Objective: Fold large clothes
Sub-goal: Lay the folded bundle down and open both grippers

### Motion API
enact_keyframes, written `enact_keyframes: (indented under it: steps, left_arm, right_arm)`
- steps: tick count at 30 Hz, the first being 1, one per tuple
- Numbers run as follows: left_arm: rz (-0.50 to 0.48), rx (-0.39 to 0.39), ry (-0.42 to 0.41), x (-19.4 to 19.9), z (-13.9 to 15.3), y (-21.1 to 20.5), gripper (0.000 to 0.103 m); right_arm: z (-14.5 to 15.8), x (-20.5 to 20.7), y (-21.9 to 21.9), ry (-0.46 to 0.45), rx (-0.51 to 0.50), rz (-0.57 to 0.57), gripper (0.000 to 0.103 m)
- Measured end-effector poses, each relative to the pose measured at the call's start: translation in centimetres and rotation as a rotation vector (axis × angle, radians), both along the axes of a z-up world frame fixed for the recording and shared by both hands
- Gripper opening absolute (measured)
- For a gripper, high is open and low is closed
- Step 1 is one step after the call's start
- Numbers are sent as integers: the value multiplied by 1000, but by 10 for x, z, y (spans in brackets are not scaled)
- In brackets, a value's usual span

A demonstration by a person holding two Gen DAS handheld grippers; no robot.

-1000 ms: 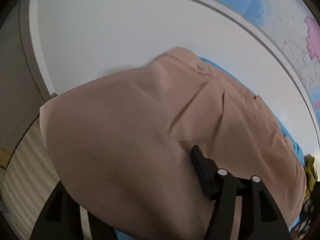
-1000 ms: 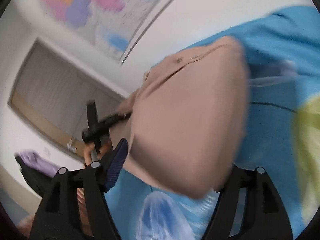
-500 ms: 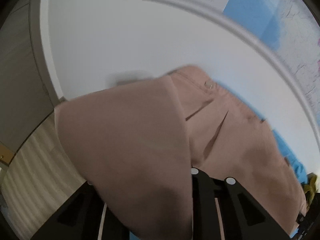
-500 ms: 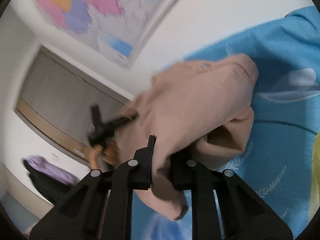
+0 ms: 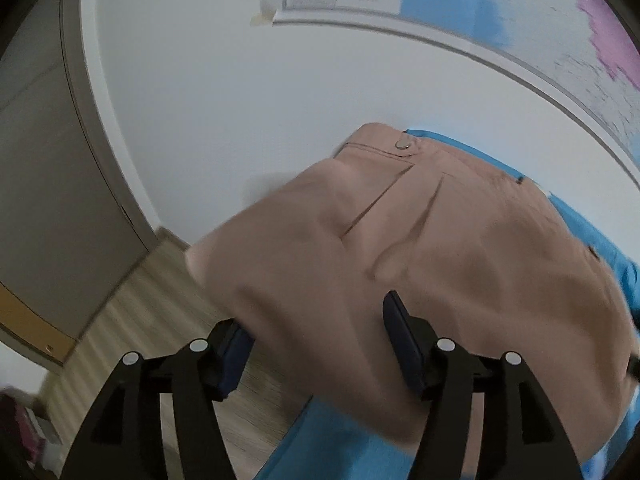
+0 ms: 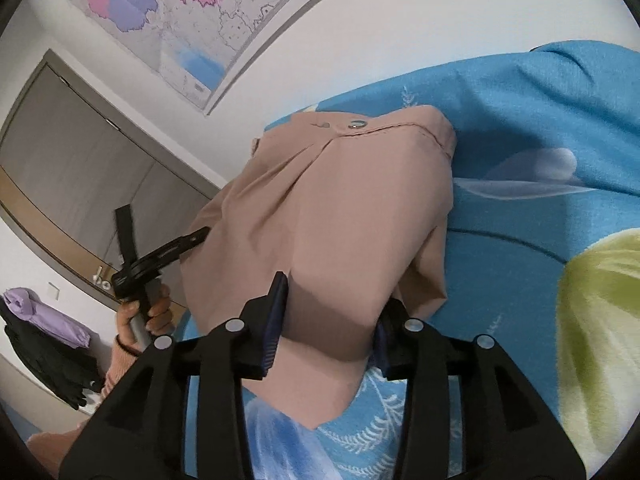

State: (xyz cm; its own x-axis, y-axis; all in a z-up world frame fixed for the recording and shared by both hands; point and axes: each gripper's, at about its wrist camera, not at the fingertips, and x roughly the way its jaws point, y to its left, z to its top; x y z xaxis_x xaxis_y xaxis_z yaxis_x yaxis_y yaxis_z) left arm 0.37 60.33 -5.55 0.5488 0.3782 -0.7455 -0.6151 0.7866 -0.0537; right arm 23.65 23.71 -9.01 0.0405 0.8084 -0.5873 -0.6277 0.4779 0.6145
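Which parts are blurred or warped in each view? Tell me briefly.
Left wrist view: the wall map and the floor are motion-smeared, and the pink trousers are soft. Right wrist view: sharper, with crisp trouser seams; the yellow-green fabric at the edge is blurred; fisheye bends the door frame.

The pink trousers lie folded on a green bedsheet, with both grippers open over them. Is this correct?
Not quite: the bedsheet is blue, as the right wrist view shows. The rest holds: the pink trousers lie folded on it, with the left gripper and right gripper open over them.
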Motion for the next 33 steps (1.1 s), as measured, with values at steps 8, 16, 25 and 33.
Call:
enact_keyframes:
  steps: [8, 16, 25, 33]
  left_arm:
    - [-100, 155, -68, -28, 23, -52, 70]
    - [-321, 55, -67, -8, 12, -111, 72]
    - [-322, 46, -11, 12, -9, -126, 75]
    - [-326, 97, -36, -2, 4, -148, 79]
  right_arm:
    - [26, -10, -9, -172, -76, -68, 49]
    - [51, -29, 24, -333, -44, 22, 50]
    - [8, 12, 34, -222, -140, -21, 37]
    - [36, -21, 29, -353, -121, 41, 45]
